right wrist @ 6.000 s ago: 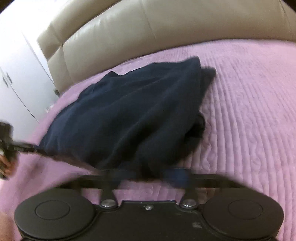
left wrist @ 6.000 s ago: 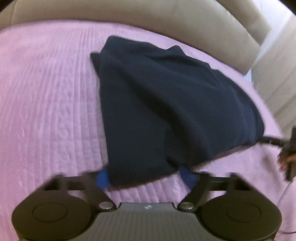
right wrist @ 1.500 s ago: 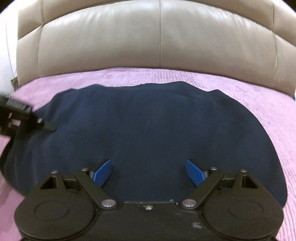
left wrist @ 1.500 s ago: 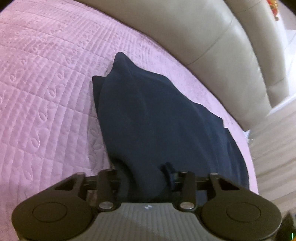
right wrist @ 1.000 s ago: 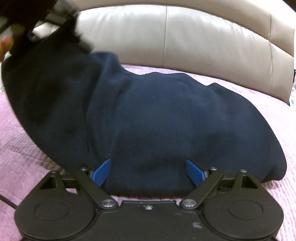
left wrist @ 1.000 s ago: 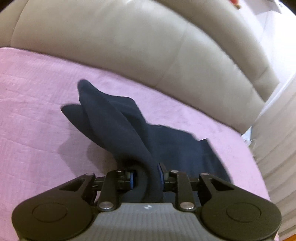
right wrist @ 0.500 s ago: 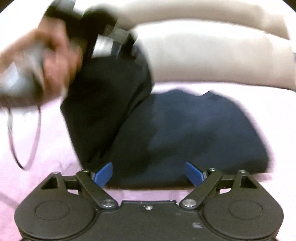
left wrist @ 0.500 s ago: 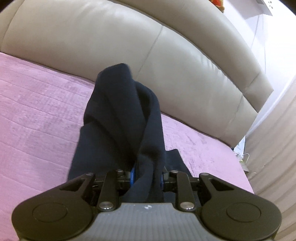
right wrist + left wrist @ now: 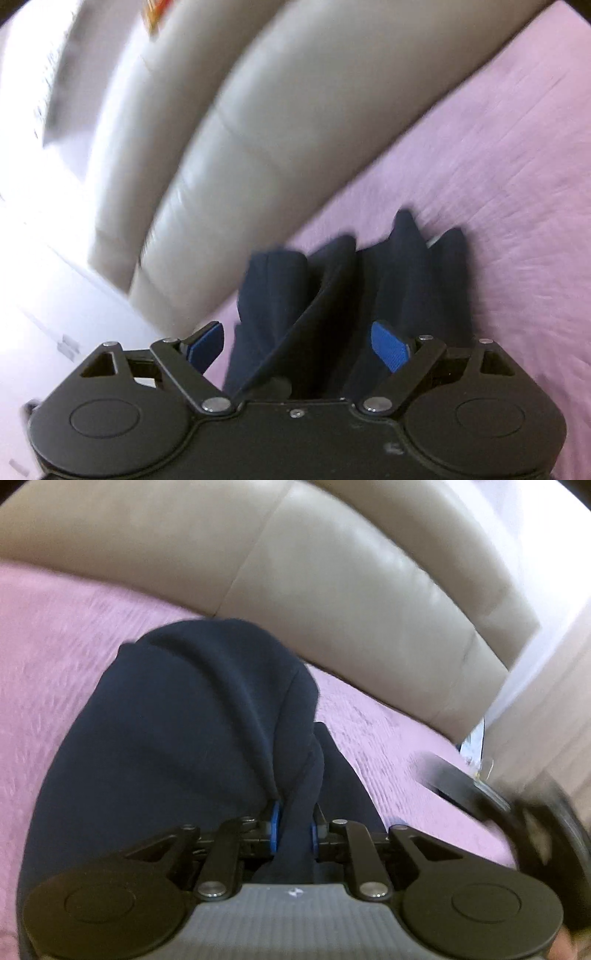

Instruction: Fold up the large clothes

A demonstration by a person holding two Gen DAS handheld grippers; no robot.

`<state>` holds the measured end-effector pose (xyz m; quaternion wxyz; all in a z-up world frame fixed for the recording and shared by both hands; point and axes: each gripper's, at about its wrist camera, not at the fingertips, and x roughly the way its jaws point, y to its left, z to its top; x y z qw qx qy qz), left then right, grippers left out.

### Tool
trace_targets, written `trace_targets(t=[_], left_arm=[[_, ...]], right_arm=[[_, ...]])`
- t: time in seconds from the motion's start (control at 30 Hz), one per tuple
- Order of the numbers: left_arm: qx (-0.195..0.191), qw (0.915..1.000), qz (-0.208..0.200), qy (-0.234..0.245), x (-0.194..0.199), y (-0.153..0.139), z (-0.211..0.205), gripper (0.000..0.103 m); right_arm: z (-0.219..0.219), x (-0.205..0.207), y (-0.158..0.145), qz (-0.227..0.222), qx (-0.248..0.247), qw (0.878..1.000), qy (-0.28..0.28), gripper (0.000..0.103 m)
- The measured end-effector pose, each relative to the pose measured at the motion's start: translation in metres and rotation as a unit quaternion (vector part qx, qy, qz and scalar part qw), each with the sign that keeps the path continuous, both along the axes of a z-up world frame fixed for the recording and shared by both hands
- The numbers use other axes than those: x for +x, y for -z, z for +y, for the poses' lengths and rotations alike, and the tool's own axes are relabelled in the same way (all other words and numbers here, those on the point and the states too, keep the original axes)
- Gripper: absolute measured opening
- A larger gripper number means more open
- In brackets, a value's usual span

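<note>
Pink quilted bed (image 9: 55, 635), navy garment (image 9: 177, 738) bunched on it

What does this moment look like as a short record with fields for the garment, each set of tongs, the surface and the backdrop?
garment: navy garment, bunched, one fold pinched and raised
left tongs: shut on a fold of the garment
right tongs: open, blue pads spread, the garment showing between them, gripping nothing
surface: pink quilted bedspread
backdrop: beige padded headboard

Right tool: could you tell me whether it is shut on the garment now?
No, the right tool is open, its blue pads spread wide apart with the navy garment lying loose between them.
</note>
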<state>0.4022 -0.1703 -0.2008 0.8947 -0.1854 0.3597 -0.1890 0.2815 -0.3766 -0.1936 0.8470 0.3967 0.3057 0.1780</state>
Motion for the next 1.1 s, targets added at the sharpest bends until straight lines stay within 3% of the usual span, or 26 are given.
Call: trace_targets(t=[0.1,0.23,0.3,0.33,0.47,0.53,0.63,0.67,0.77,0.83,0.87,0.9,0.93,1.03,1.1], left_arm=[[-0.023,0.9988,0.025,0.034,-0.001,0.008,-0.003,0.012],[0.045,0.9969,0.000,0.064,-0.013,0.008,-0.015,0.012],[0.046,0.9965,-0.003,0.070,-0.017,0.004,-0.012,0.010],[0.039,0.9967,0.001,0.071,-0.019,0.002,-0.006,0.011],[-0.003,0.9960,0.004,0.089,-0.033,-0.025,0.023,0.019],[-0.049,0.9947,-0.002,0.091,-0.045,-0.050,0.047,0.028],[-0.084,0.9927,-0.040,0.077,-0.064,-0.079,0.079,0.040],[-0.083,0.9928,-0.056,0.066,-0.067,-0.085,0.089,0.045],[-0.038,0.9967,-0.062,0.034,-0.055,-0.076,0.104,0.043],[0.001,0.9992,0.001,0.041,-0.028,-0.044,0.101,0.033],[0.007,0.9981,0.036,0.050,-0.017,-0.028,0.098,0.022],[-0.006,0.9962,0.059,0.064,-0.011,-0.009,0.096,0.023],[-0.005,0.9951,0.070,0.070,-0.009,0.002,0.094,0.023],[0.047,0.9946,0.050,0.078,-0.024,0.005,0.087,0.023],[0.066,0.9931,0.044,0.086,-0.023,-0.001,0.079,0.022]], right_arm=[[0.028,0.038,0.001,0.006,-0.001,0.997,-0.080,0.103],[0.060,0.071,0.004,0.027,-0.059,0.994,-0.091,0.100],[0.067,0.074,0.003,0.014,-0.059,0.995,-0.078,0.047],[0.060,0.075,0.001,0.022,-0.049,0.997,-0.061,0.015],[0.052,0.054,-0.032,-0.041,-0.025,0.998,-0.045,0.014],[0.044,0.045,-0.056,-0.076,-0.038,0.995,-0.046,0.014],[0.014,0.037,-0.065,-0.076,-0.051,0.996,-0.019,0.014],[0.003,0.039,-0.060,-0.063,-0.055,0.996,-0.007,0.014],[-0.025,0.054,-0.031,-0.007,-0.057,0.998,-0.004,0.014],[-0.031,0.059,-0.011,0.026,-0.051,0.998,-0.015,0.017],[-0.036,0.061,-0.004,0.041,-0.027,0.999,-0.017,0.027],[-0.041,0.060,0.000,0.059,-0.002,0.998,-0.016,0.033],[-0.046,0.058,0.004,0.073,0.024,0.997,-0.022,0.047],[-0.052,0.034,0.000,0.078,0.051,0.994,-0.060,0.084],[-0.049,0.014,-0.002,0.099,0.042,0.990,-0.094,0.084]])
